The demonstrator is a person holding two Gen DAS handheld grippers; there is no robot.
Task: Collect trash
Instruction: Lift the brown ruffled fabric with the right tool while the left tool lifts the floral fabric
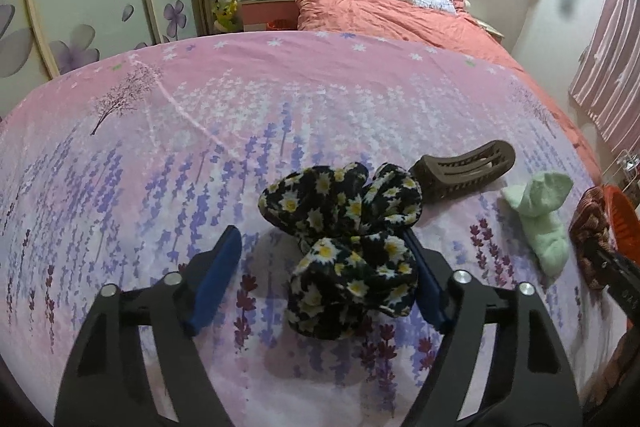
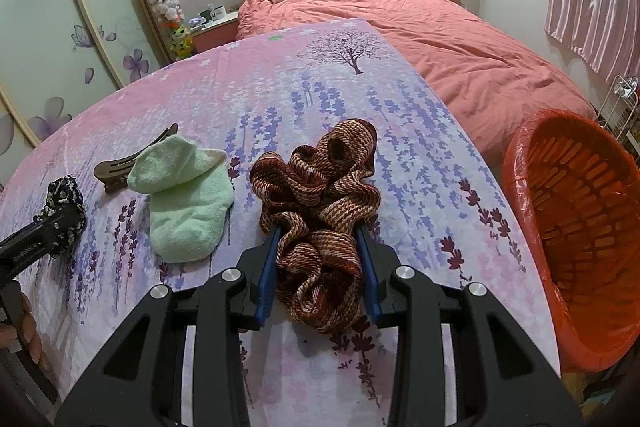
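Observation:
A black scrunchie with daisies (image 1: pixel 352 239) lies on the pink flowered cloth (image 1: pixel 200 147). It sits between the fingers of my left gripper (image 1: pixel 320 233), which is open: the right pad touches it and the left pad stands clear. My right gripper (image 2: pixel 318 227) is shut on a brown-and-red striped scrunchie (image 2: pixel 320 195), both blue pads pressing its near end while the rest lies on the cloth. A brown hair clip (image 1: pixel 464 167) and a pale green fuzzy sock (image 2: pixel 188 203) lie between the two scrunchies.
An orange-red basket with a plastic liner (image 2: pixel 580 219) stands just past the cloth's right edge. Behind is a bed with a coral duvet (image 2: pixel 440 39). A wardrobe with flower prints (image 1: pixel 80 7) runs along the left. Striped curtains hang at the right.

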